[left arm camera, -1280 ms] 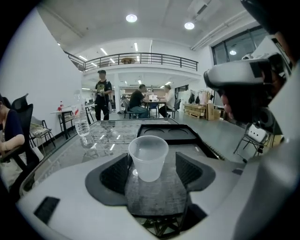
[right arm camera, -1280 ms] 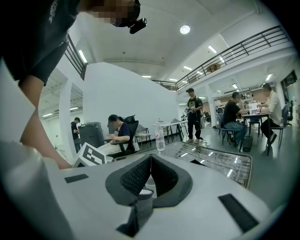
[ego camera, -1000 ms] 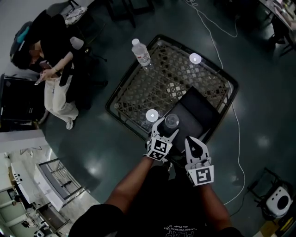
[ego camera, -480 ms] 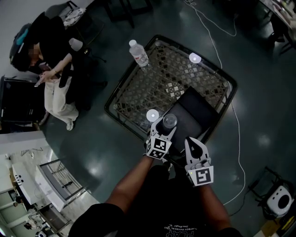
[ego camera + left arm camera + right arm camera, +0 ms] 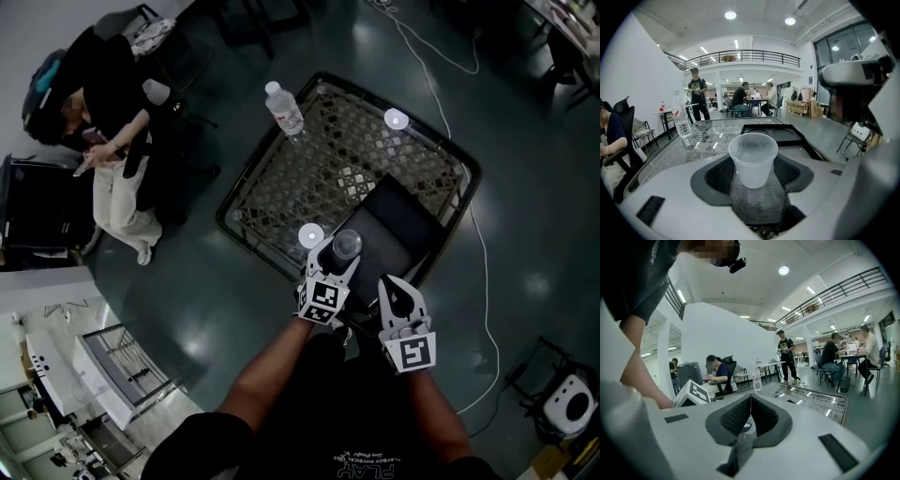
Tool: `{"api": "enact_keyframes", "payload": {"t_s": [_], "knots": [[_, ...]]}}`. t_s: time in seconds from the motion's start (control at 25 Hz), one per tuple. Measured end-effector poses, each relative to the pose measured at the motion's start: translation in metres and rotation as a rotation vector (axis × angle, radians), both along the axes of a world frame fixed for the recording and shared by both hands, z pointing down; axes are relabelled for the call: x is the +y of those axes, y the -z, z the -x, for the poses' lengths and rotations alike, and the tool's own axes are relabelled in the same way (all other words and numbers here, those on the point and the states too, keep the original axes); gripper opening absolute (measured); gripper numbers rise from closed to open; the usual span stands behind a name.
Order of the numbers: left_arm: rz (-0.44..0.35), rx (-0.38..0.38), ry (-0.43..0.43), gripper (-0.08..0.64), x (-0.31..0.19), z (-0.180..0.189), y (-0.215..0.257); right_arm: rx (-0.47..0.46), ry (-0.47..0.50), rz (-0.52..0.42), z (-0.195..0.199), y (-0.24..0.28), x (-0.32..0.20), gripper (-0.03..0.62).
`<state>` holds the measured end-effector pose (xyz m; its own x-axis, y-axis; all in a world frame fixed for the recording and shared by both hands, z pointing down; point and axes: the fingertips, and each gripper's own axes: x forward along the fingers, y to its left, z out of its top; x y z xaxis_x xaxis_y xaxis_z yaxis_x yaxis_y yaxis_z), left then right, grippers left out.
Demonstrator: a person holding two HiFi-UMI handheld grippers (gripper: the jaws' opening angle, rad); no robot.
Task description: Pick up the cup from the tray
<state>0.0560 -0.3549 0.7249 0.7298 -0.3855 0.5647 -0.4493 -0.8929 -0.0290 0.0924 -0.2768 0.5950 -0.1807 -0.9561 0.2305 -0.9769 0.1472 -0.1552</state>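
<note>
A clear plastic cup [image 5: 347, 244] stands upright on the near corner of a black tray [image 5: 409, 223]. My left gripper [image 5: 336, 259] reaches around it, one jaw on each side. In the left gripper view the cup [image 5: 753, 159] sits between the dark pads [image 5: 717, 176] with a gap on both sides; the jaws are closing and do not touch it. To its right, my right gripper [image 5: 393, 287] hovers at the tray's near edge with nothing in it. In the right gripper view its gripper [image 5: 750, 401] has both pads pressed together.
The tray lies on a glass-topped lattice table [image 5: 319, 159] with a dark rim. A water bottle [image 5: 286, 110] stands at its far left corner, and white discs [image 5: 396, 119] [image 5: 310, 234] lie on it. A seated person [image 5: 108, 122] is at the left, and cables [image 5: 483, 281] run along the floor.
</note>
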Motion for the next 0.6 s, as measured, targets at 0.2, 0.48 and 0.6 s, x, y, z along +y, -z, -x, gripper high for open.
{"api": "enact_keyframes", "payload": {"t_s": [0.2, 0.48, 0.6], "knots": [[-0.013, 0.063, 0.004, 0.281, 0.009, 0.003, 0.027, 0.046, -0.009, 0.057, -0.004, -0.005, 0.005, 0.009], [-0.084, 0.132, -0.028, 0.281, 0.018, 0.007, 0.082, 0.090, -0.018, 0.048, -0.011, -0.001, 0.013, 0.009], [-0.109, 0.158, -0.057, 0.279, 0.024, 0.009, 0.109, 0.123, 0.005, 0.026, -0.010, 0.007, 0.016, 0.009]]}}
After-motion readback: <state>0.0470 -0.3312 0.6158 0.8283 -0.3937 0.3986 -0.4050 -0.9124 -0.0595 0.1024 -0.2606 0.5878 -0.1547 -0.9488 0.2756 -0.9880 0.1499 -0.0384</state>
